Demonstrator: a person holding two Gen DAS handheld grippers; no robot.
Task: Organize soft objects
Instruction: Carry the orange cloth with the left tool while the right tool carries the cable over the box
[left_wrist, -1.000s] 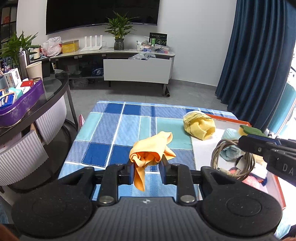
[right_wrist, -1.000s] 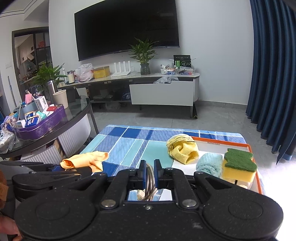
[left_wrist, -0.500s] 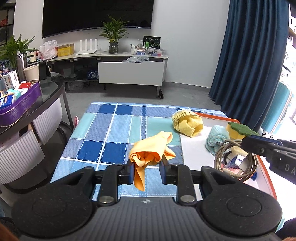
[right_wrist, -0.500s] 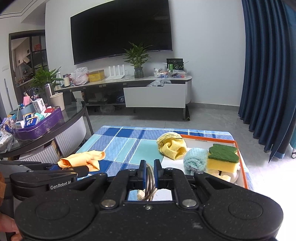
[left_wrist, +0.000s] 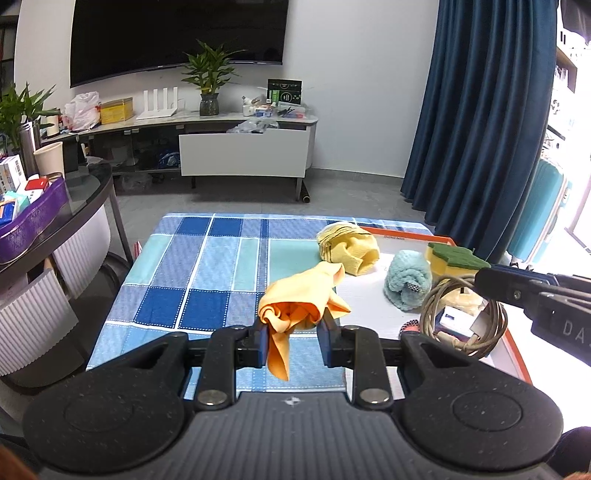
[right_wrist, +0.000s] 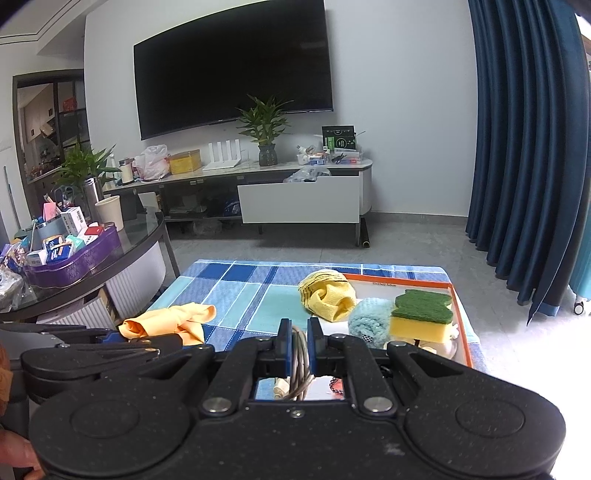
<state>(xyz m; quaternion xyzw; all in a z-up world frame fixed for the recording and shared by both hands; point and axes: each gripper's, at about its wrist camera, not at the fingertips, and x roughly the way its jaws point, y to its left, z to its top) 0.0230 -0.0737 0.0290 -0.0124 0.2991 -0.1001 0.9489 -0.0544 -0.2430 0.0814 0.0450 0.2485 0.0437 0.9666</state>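
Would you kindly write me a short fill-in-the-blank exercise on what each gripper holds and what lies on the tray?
1. The left gripper is shut on the ____ cloth.
2. The right gripper is shut on a coiled ____.
3. On the orange-rimmed tray, the yellow sponge has a ____ scouring top.
4. The rolled towel beside the sponge is light ____.

Missing words: orange; cable; green; blue

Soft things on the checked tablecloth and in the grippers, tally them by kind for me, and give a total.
Cloths: 3 (crumpled orange cloth in the left gripper, bunched yellow cloth, rolled light blue towel)
Sponges: 1 (yellow sponge with green scouring top)
Cables: 1 (coiled grey cable in the right gripper)
Total: 5
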